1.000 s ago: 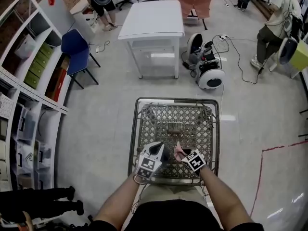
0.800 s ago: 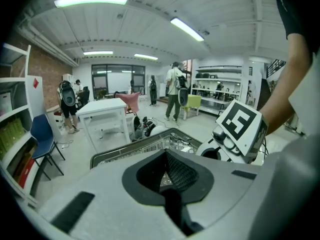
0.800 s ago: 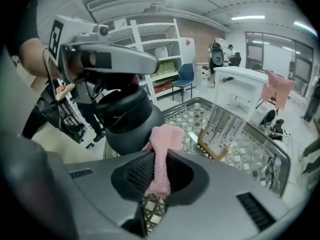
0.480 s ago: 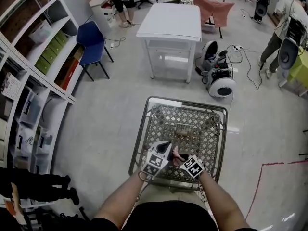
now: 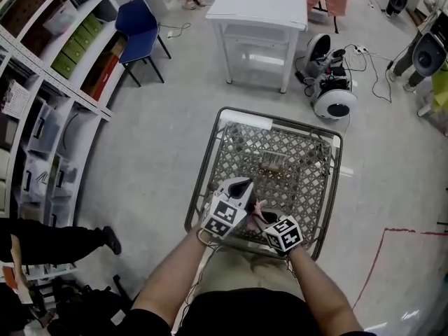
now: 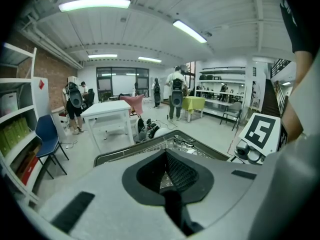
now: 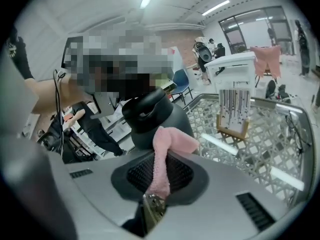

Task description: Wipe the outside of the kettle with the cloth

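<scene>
Pink cloth (image 7: 167, 144) pinched in right claw (image 7: 159, 181) — left claw (image 6: 169, 186) closed, empty — above wire cart (image 5: 208, 161).

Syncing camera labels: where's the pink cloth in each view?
Head view: pink cloth low centre, at the wire cart's near edge.
Left gripper view: not in it.
Right gripper view: centre, clamped in the right tongs.
Shared landmark: the wire cart, in all three.
</scene>
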A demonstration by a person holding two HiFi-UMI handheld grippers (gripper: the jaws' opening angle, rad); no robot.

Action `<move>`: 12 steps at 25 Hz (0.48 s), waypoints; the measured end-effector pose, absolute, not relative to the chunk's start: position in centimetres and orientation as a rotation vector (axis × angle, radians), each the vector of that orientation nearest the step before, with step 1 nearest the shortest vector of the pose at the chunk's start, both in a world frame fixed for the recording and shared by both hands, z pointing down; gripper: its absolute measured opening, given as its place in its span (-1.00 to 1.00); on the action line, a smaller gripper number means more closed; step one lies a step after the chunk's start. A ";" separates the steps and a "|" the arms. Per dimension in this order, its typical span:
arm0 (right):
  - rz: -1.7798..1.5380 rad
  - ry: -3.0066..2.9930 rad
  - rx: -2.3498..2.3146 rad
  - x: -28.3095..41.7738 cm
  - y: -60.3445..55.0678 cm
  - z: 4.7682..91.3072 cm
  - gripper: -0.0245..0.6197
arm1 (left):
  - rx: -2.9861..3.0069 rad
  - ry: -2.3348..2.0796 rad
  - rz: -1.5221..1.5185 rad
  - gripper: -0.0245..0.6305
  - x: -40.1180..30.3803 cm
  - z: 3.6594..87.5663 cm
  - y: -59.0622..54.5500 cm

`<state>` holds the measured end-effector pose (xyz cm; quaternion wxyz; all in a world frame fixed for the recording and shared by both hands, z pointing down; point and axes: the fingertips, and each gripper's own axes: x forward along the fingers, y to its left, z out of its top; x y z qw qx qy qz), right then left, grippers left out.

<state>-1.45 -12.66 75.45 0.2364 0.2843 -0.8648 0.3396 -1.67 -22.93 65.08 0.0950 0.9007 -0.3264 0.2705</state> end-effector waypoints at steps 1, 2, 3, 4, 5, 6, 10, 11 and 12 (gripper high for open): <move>0.925 -2.379 0.761 -1.8 -12.1 75.4 -0.79 | 2.673 -0.976 0.800 -0.90 -1.7 65.1 -22.9; 0.908 -2.390 0.737 -2.3 -11.7 75.2 -0.79 | 2.676 -0.985 0.797 -0.90 -1.8 65.1 -22.9; 0.888 -2.406 0.710 -2.9 -11.3 74.8 -0.79 | 2.678 -0.991 0.794 -0.90 -1.9 65.1 -23.0; 0.871 -2.431 0.682 -3.7 -11.0 74.2 -0.79 | 2.680 -0.992 0.792 -0.90 -1.9 65.0 -23.1; 0.858 -2.464 0.658 -4.6 -10.7 73.4 -0.79 | 2.681 -0.989 0.791 -0.90 -2.0 64.9 -23.1; 0.844 -2.496 0.643 -5.5 -10.5 72.5 -0.79 | 2.681 -0.984 0.788 -0.90 -2.0 64.9 -23.1; 0.744 -2.517 0.626 -8.4 -10.5 70.8 -0.79 | 2.682 -0.987 0.771 -0.90 -2.2 64.7 -23.1; 0.717 -2.509 0.616 -8.7 -10.4 70.9 -0.79 | 2.683 -0.993 0.774 -0.90 -2.2 64.7 -23.0; 0.701 -2.501 0.609 -8.7 -10.2 71.1 -0.79 | 2.684 -0.999 0.779 -0.90 -2.2 64.7 -23.0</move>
